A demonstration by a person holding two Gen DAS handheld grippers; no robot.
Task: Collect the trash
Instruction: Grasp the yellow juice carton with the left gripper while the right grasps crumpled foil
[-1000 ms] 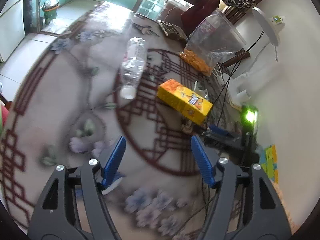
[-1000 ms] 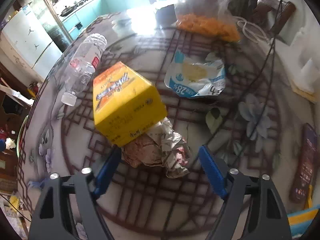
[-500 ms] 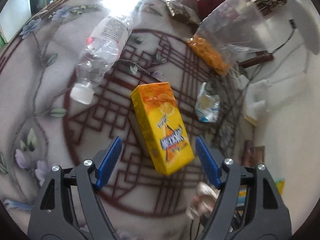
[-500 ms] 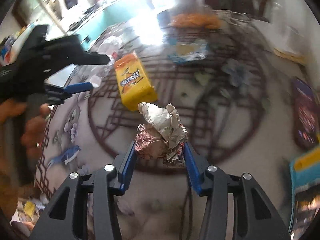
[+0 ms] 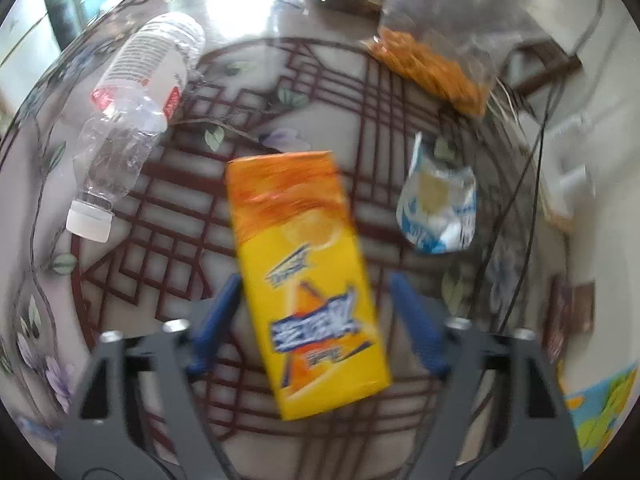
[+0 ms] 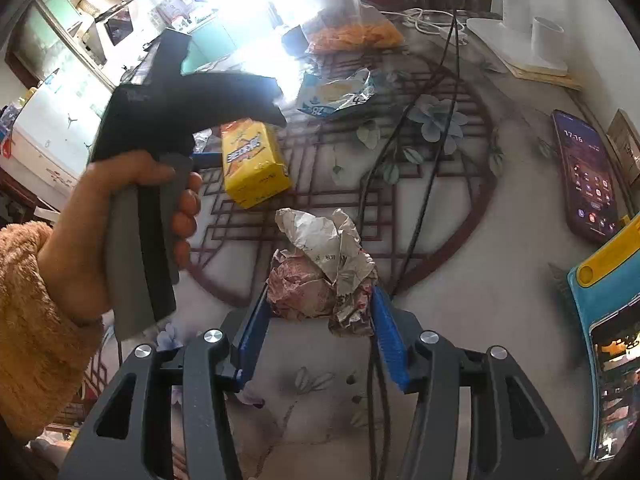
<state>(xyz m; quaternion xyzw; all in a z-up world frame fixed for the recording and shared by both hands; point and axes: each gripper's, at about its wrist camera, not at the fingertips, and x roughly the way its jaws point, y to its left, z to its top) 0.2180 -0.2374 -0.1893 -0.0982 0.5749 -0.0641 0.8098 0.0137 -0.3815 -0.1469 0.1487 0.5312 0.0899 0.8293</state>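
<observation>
Since a second ago the yellow carton (image 5: 308,276) has gone from lying well ahead of the left tongs (image 5: 316,320) to sitting between their blue fingers (image 5: 216,316), and the crumpled paper ball (image 6: 322,270), then loose on the table (image 6: 460,208), is now clamped in the right tongs (image 6: 320,320) and, as far as I can judge, lifted clear of it. Seen from the left wrist, the carton lies flat on the patterned table, its long axis running away from the camera and slightly skewed; the left tongs are closing around it, yet a gap shows on both sides, so the pads do not press on it. It looks like a light, empty drink box: stiff along its edges, soft on its broad faces, likely to dent rather than slip, so the sensible hold is across the two narrow long sides near the middle. The paper ball is very light and springy, and the right tongs pinch its lower half, though they are easing a little wider now. Further out lie other pieces: a clear plastic bottle (image 5: 132,120) on its side to the left, smooth, round and prone to roll, and a blue and white wrapper (image 5: 438,208) to the right, thin and limp. In the right wrist view a hand (image 6: 120,216) in a fuzzy sleeve (image 6: 28,320) holds the left tool above the carton, and a phone (image 6: 586,176) rests near the table's edge.
</observation>
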